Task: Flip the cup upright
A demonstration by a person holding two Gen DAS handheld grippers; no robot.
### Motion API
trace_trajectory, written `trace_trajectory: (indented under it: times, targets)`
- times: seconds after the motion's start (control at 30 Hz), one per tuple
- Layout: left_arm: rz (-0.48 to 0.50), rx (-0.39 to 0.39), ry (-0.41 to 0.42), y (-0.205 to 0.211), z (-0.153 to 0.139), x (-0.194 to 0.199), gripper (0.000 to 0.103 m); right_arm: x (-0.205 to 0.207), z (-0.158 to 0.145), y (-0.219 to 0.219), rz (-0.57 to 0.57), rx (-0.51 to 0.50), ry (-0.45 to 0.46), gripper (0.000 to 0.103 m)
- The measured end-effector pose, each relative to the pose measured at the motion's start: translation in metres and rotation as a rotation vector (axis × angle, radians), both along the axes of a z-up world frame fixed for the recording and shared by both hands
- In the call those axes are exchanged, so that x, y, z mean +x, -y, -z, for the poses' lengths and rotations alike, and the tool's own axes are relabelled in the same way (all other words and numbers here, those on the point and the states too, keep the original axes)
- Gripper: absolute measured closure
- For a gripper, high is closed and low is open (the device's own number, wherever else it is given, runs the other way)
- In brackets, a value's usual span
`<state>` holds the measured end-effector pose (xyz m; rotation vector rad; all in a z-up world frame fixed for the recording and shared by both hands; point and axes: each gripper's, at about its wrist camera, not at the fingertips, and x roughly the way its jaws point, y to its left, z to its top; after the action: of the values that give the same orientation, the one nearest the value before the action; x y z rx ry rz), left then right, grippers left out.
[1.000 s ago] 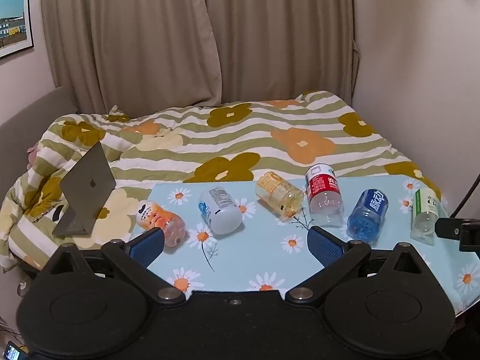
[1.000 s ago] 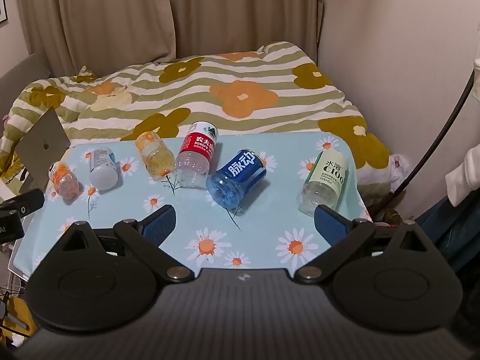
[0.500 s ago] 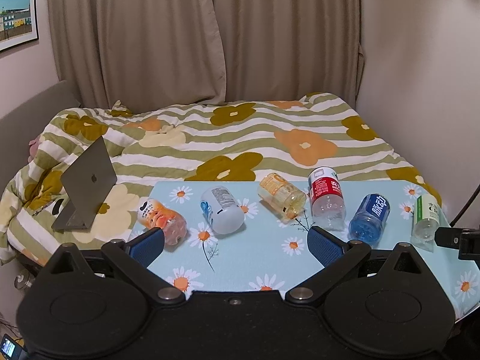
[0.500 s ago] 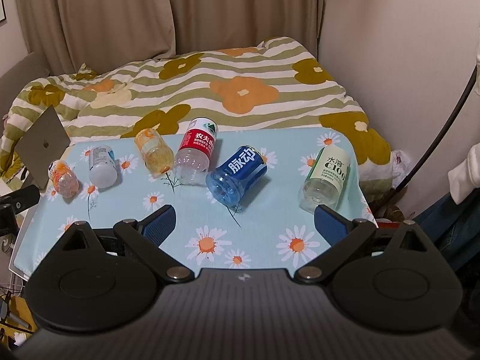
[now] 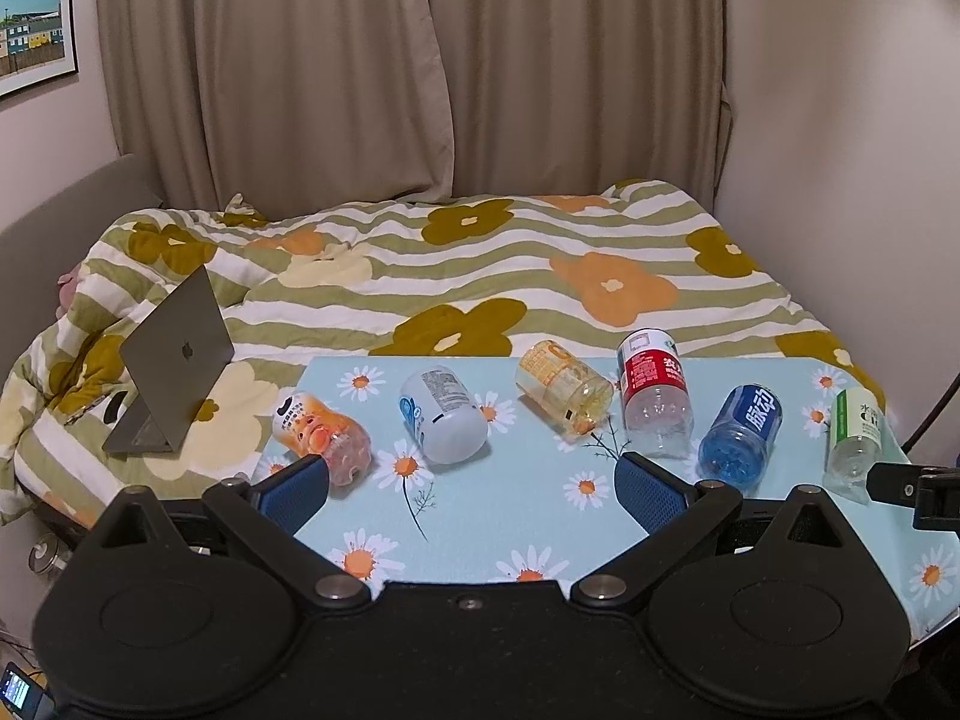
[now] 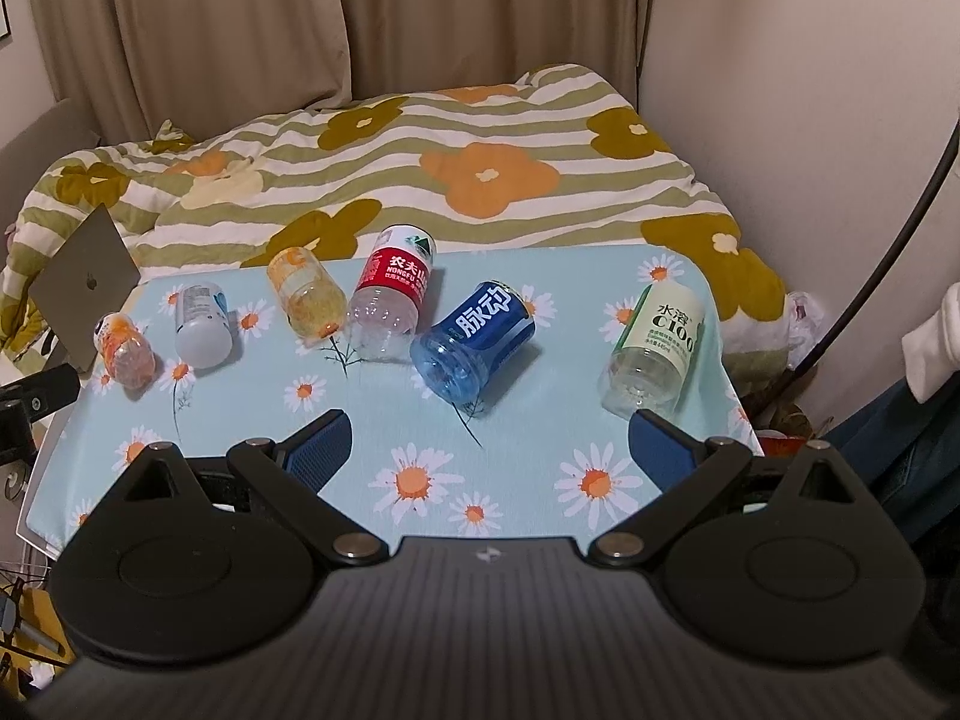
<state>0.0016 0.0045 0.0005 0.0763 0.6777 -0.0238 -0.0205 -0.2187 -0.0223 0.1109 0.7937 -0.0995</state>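
Observation:
Several bottle-cut cups lie on their sides on a daisy-print table (image 5: pixel 498 516): an orange one (image 5: pixel 321 438), a white one (image 5: pixel 441 414), a yellow one (image 5: pixel 564 387), a red-label one (image 5: pixel 654 399), a blue one (image 5: pixel 741 438) and a green-label one (image 5: pixel 855 438). They also show in the right wrist view: orange (image 6: pixel 123 348), white (image 6: pixel 203 324), yellow (image 6: pixel 306 294), red-label (image 6: pixel 390 300), blue (image 6: pixel 474 339), green-label (image 6: pixel 654 345). My left gripper (image 5: pixel 471 489) is open and empty, near the table's front edge. My right gripper (image 6: pixel 489 450) is open and empty, in front of the blue cup.
A bed with a flowered striped quilt (image 5: pixel 480 264) lies behind the table. An open laptop (image 5: pixel 174 360) stands on the quilt at the left. Curtains and walls close the back and right. A black cable (image 6: pixel 888 252) runs at the right.
Both grippers have drawn slightly back and up, so the table and cups sit a little lower and farther in view. The cups have not moved. Both stay open.

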Motion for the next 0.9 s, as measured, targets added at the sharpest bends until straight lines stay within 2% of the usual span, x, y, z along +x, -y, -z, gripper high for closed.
trace_trajectory:
  times: [0.9]
  targets:
    - [-0.002,0.009,0.011,0.0001,-0.0058,-0.0034,0.000,-0.0019,-0.0022,0.0002,-0.004,0.015,-0.002,0.000]
